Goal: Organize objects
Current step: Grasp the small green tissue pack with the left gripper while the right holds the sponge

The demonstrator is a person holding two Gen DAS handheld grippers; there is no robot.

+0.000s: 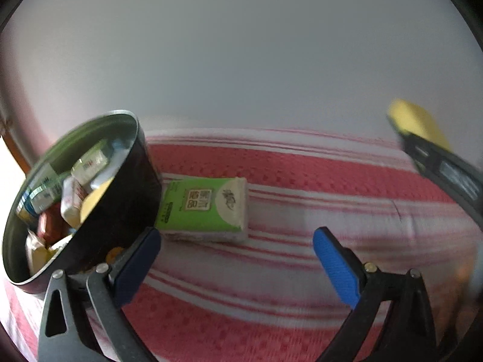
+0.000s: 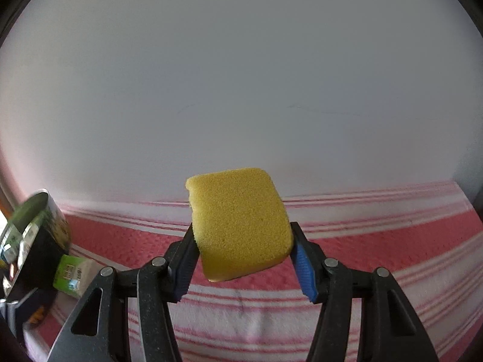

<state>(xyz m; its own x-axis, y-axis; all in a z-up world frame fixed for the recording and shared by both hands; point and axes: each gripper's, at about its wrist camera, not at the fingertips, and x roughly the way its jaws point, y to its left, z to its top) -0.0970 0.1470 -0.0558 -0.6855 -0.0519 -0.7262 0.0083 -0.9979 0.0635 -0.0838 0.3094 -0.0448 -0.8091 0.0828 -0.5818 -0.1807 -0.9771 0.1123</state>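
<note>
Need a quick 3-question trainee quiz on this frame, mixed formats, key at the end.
1. True or false: the right gripper is shut on the yellow sponge.
2. The green tissue pack lies: A) inside the black tin, B) on the striped cloth beside the black tin, C) between the left gripper's fingers.
3. Fill in: the left gripper is ____ and holds nothing.

Key: 1 true; 2 B; 3 open.
</note>
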